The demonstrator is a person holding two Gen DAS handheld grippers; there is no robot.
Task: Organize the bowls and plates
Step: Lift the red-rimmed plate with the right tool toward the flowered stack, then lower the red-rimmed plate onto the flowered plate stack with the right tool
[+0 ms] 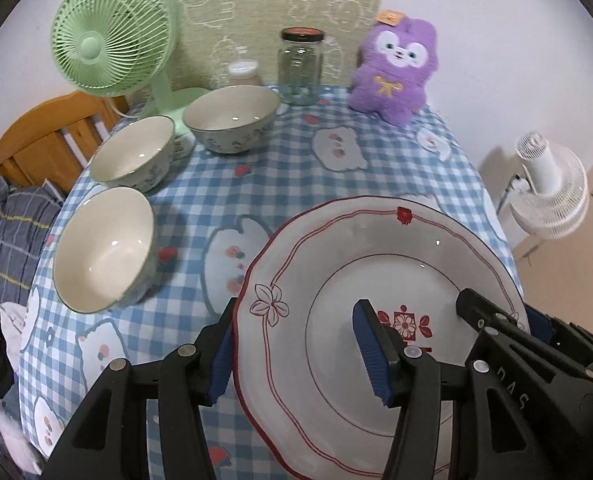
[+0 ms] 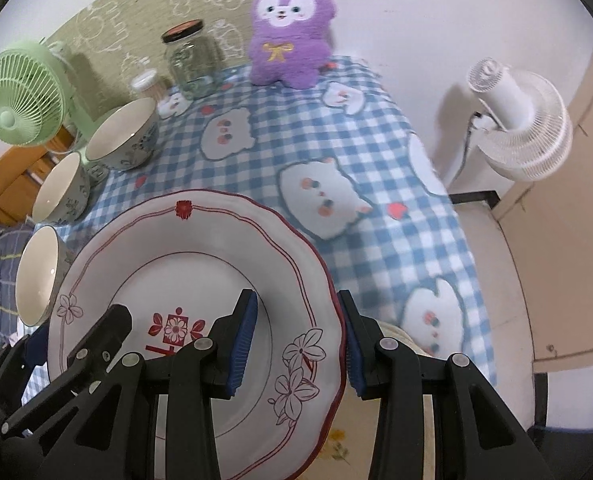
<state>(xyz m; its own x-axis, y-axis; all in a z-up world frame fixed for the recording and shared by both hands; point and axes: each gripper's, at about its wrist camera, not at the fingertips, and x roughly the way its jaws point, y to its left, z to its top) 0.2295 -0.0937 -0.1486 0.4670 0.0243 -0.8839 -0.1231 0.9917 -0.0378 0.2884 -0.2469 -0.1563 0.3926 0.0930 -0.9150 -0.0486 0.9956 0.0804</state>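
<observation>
Landmark: the plate (image 1: 380,280), white with a red scalloped rim and a red flower mark at its centre. It is held above the checked tablecloth (image 1: 264,176), tilted, gripped from both sides.

Left gripper (image 1: 296,354): clamped on the plate's left rim, one blue pad beneath the edge, the other on the upper face. Right gripper (image 2: 300,344): clamped on the opposite rim in the same manner, with a second, pale plate (image 2: 408,380) partly visible under it.

Containers: three bowls stand in a row left of the plate, all upright and empty. The near bowl (image 1: 104,248) is closest to the plate's left rim; the middle bowl (image 1: 134,152) lies beyond it; the far bowl (image 1: 232,116) stands farthest back. A glass jar (image 1: 299,68) with a dark lid stands beyond the plate at the table's back edge; its contents cannot be told. A smaller lidded jar (image 1: 243,74) stands behind the far bowl.

Surface and room: a purple plush toy (image 1: 396,68) sits beyond the plate, right of the glass jar. A green fan (image 1: 108,36) stands behind the bowls. A white fan (image 1: 548,188) stands off the table, right of the plate, against the wall. A wooden bed frame (image 1: 44,136) shows left of the bowls.
</observation>
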